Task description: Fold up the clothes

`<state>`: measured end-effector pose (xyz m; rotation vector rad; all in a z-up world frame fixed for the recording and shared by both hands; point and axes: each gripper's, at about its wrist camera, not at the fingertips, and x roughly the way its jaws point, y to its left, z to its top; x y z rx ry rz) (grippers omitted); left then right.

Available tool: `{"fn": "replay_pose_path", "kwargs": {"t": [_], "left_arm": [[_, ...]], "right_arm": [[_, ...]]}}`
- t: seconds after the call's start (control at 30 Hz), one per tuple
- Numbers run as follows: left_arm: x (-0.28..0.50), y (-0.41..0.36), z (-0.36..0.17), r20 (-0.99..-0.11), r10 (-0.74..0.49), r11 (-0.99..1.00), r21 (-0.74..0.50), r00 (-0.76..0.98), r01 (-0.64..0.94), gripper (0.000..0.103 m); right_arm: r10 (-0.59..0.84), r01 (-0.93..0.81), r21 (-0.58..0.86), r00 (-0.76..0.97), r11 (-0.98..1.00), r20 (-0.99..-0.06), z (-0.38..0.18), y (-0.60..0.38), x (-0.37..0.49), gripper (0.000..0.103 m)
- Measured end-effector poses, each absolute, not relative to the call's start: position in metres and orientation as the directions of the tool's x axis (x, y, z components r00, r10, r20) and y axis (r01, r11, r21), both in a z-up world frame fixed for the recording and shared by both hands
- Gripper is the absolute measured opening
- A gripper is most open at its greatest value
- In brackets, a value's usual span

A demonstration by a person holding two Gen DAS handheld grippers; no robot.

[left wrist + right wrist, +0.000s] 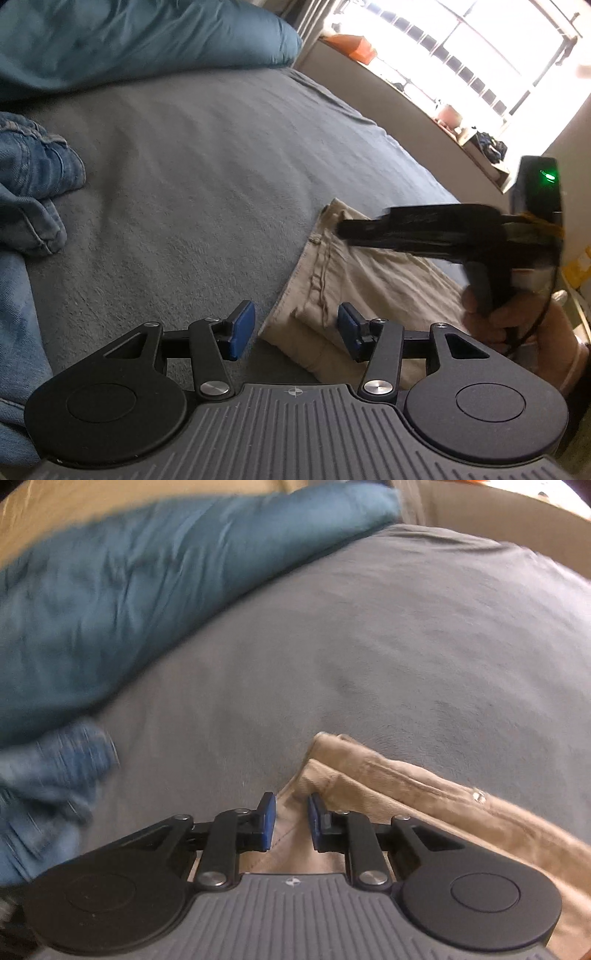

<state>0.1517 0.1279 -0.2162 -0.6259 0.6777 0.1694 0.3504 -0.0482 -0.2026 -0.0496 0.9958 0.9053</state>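
Left gripper [295, 330] is held open, nothing clasped, over the folded edge of the tan trousers [354, 284]. Right gripper [291, 821] is parted too, above the same trousers, which are laid near the bed's [207, 177] right edge. Jeans [33, 192] are heaped at its left edge, below a teal pillow [129, 40].

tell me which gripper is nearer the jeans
Left. The left gripper is open over the bed beside the jeans; the right gripper is farther away, open over the khaki pants.
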Motion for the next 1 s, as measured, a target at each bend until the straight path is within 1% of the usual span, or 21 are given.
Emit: {"fn": "replay_pose_path", "kwargs": {"t": [0.07,0.13,0.2,0.3,0.4,0.47,0.57,0.63,0.67,0.73,0.77,0.83,0.9,0.97,1.0], "left_arm": [[0.148,0.127,-0.209,-0.620,-0.020,0.816,-0.463,0.784,-0.345,0.050],[0.145,0.124,-0.199,-0.594,0.017,0.833,-0.436,0.804,-0.340,0.050],[0.146,0.118,-0.187,-0.562,0.027,0.860,-0.408,0.827,-0.305,0.050],[0.160,0.101,-0.175,-0.547,-0.038,0.898,-0.385,0.836,-0.211,0.050],[0.182,0.074,-0.174,-0.573,-0.112,0.925,-0.358,0.812,-0.125,0.050],[0.198,0.057,-0.179,-0.608,-0.123,0.945,-0.313,0.785,-0.095,0.049],[0.216,0.045,-0.195,-0.693,-0.049,0.970,-0.204,0.719,-0.131,0.048],[0.221,0.045,-0.206,-0.739,-0.012,0.972,-0.166,0.674,-0.165,0.044],[0.220,0.047,-0.209,-0.743,-0.005,0.972,-0.161,0.670,-0.171,0.043],[0.219,0.045,-0.208,-0.742,-0.002,0.973,-0.158,0.670,-0.171,0.043],[0.220,0.044,-0.207,-0.745,0.001,0.971,-0.158,0.667,-0.179,0.043],[0.223,0.043,-0.207,-0.754,0.015,0.967,-0.156,0.657,-0.201,0.043],[0.228,0.041,-0.207,-0.759,0.030,0.964,-0.150,0.650,-0.220,0.044],[0.232,0.038,-0.208,-0.762,0.045,0.963,-0.139,0.646,-0.231,0.044],[0.232,0.036,-0.209,-0.762,0.053,0.964,-0.129,0.645,-0.232,0.044]], "right_arm": [[0.660,-0.607,0.417,0.248,0.676,-0.709,-0.189,-0.073,0.357,0.023],[0.665,-0.544,0.449,0.304,0.709,-0.682,-0.168,-0.126,0.355,0.023],[0.664,-0.479,0.481,0.361,0.734,-0.654,-0.146,-0.178,0.353,0.023],[0.645,-0.378,0.522,0.447,0.764,-0.620,-0.115,-0.256,0.349,0.024],[0.520,-0.265,0.451,0.523,0.852,-0.675,-0.107,-0.327,0.335,0.024],[0.455,-0.202,0.414,0.530,0.887,-0.716,-0.116,-0.362,0.331,0.024],[0.413,-0.118,0.413,0.502,0.903,-0.760,-0.142,-0.396,0.336,0.024],[0.408,-0.111,0.410,0.496,0.905,-0.766,-0.161,-0.404,0.344,0.024],[0.405,-0.113,0.404,0.494,0.908,-0.770,-0.171,-0.407,0.349,0.024],[0.371,-0.093,0.376,0.489,0.922,-0.789,-0.194,-0.411,0.363,0.017],[0.380,-0.054,0.407,0.485,0.912,-0.788,-0.201,-0.420,0.369,0.000],[0.402,0.012,0.465,0.484,0.885,-0.777,-0.212,-0.436,0.380,0.000],[0.440,0.000,0.513,0.514,0.858,-0.736,-0.201,-0.445,0.379,0.002],[0.456,-0.024,0.519,0.514,0.855,-0.727,-0.201,-0.445,0.383,0.003],[0.431,-0.014,0.491,0.502,0.871,-0.750,-0.208,-0.444,0.387,0.001]]}}
